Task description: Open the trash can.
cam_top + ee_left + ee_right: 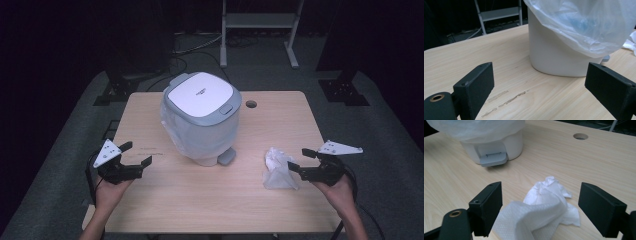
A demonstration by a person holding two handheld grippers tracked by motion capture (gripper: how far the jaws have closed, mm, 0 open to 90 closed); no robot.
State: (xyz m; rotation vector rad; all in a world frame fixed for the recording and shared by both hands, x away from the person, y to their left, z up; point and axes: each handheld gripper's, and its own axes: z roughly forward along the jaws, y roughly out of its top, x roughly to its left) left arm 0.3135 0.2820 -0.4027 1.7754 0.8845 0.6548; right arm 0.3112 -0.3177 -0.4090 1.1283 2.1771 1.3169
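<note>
One bin [202, 120], one crumpled tissue [278, 167] lying between the wide jaws of my right hand-held gripper [299, 160]

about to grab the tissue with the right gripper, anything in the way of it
Nothing visible does. The right gripper is open, its jaws standing either side of the crumpled tissue, which lies on bare table. The pedal bin stands apart, further back toward the table's middle.

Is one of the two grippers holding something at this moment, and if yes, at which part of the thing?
Nothing is held. The right gripper is open, with the crumpled tissue lying on the table between its jaws, not pinched. The left gripper is open over bare table.
</note>
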